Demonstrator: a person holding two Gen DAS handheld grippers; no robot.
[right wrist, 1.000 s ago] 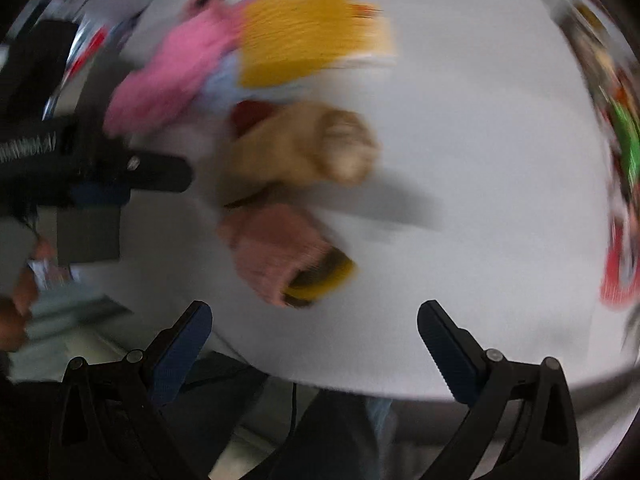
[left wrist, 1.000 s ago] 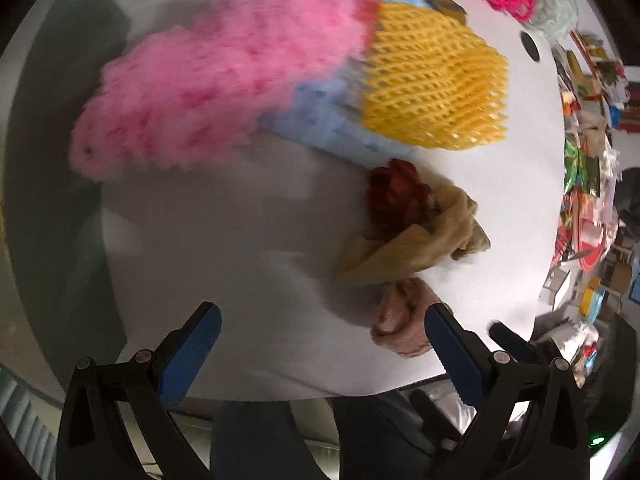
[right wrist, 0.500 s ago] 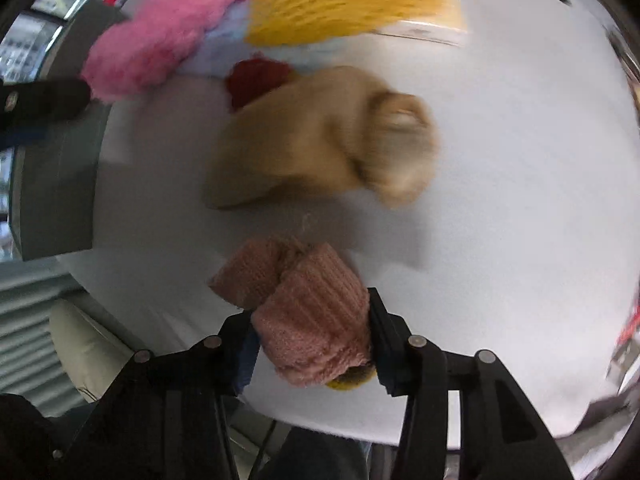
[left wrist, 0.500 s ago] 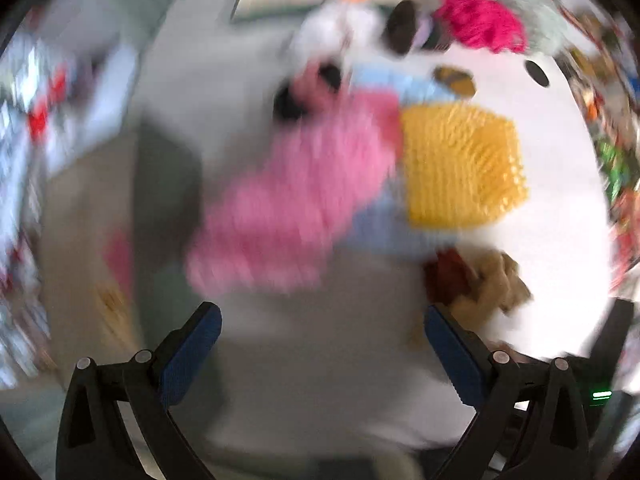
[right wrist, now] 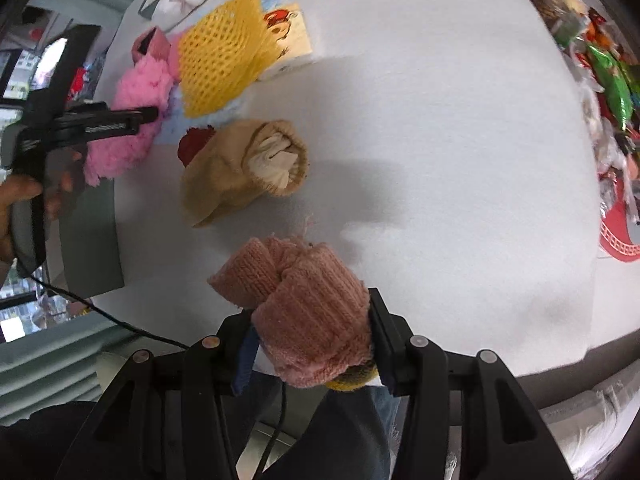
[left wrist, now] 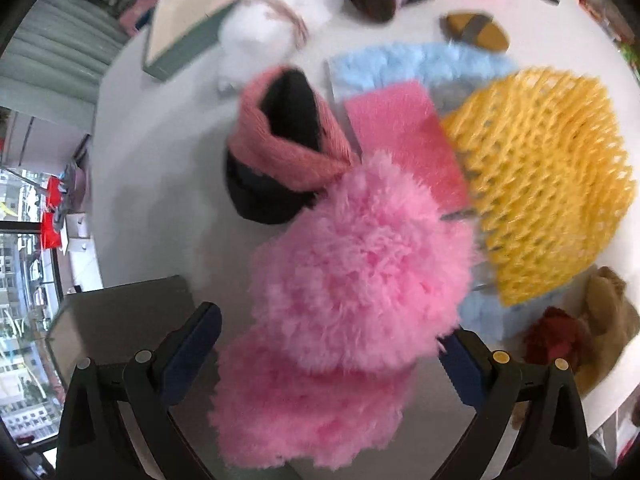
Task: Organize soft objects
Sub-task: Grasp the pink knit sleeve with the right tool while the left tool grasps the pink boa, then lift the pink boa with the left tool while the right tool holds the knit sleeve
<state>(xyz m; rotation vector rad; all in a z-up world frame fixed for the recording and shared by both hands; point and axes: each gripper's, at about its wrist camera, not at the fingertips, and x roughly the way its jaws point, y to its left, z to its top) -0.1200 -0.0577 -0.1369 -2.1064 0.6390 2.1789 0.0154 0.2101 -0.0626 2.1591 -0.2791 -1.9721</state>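
White round table (right wrist: 440,140) carries the clutter, snack packets along its right edge. Right gripper (right wrist: 310,340) is clamped on a dusty-pink knitted sock (right wrist: 304,316) at the table's near edge, pads pressing both sides, a yellow bit showing under it. Tan knitted hat (right wrist: 236,168) with a red pompom (right wrist: 194,148) lies just beyond it, apart. Left gripper (left wrist: 332,364) is spread wide, nothing pinched, fluffy pink fur piece (left wrist: 352,292) sitting between its fingers at the table's left edge. Yellow foam net (left wrist: 548,200), light-blue fluffy mat (left wrist: 400,64) and a pink-cuffed black slipper (left wrist: 284,148) sit just beyond the fur.
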